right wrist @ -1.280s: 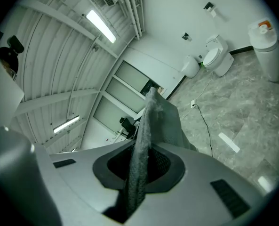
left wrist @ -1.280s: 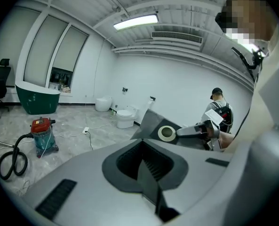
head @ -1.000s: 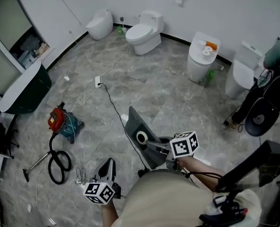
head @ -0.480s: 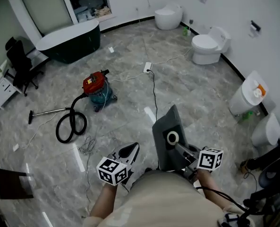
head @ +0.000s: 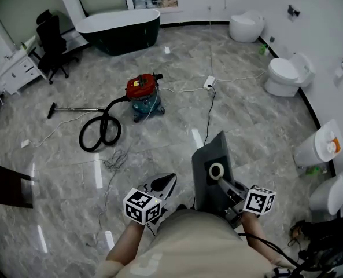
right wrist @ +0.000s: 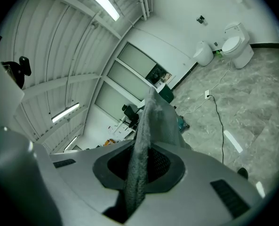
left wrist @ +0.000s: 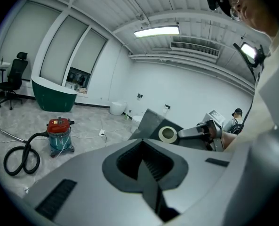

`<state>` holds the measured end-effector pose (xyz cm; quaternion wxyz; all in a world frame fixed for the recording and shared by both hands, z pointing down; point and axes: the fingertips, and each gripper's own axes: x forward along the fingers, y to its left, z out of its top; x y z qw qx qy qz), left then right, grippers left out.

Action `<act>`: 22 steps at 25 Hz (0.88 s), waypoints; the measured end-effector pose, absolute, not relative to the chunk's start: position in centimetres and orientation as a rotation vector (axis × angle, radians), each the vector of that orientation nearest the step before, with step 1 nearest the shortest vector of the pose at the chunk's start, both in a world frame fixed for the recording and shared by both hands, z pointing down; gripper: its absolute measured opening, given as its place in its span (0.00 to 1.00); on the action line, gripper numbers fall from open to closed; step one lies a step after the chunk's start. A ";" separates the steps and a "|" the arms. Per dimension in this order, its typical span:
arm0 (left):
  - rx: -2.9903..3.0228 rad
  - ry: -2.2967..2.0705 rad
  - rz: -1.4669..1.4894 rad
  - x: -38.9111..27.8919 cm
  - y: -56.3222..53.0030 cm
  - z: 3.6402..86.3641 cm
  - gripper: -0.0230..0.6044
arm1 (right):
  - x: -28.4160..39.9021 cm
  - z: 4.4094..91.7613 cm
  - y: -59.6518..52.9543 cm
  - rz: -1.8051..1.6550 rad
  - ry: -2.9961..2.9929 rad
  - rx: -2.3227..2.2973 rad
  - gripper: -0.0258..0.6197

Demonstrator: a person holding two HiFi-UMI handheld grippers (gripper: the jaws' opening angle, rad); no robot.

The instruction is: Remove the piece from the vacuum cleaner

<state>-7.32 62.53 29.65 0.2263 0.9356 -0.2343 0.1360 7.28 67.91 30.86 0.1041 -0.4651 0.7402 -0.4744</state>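
Jaws of the right hand-held gripper are clenched on the edge of a flat grey piece with a white ring in it, held above the floor. The left hand-held gripper is clenched on nothing. The red-topped vacuum cleaner stands well apart, toward the floor's far edge, its hose coiled beside it.

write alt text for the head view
The right tool grips a grey sheet with a pale ring; the left tool is shut and empty. Ahead on the marble floor stands a red vacuum cleaner with a looped black hose.
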 end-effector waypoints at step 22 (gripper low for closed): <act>2.572 -0.879 0.494 8.3 57.6 27.8 0.04 | 22.8 33.1 59.3 -1.480 2.245 -1.152 0.09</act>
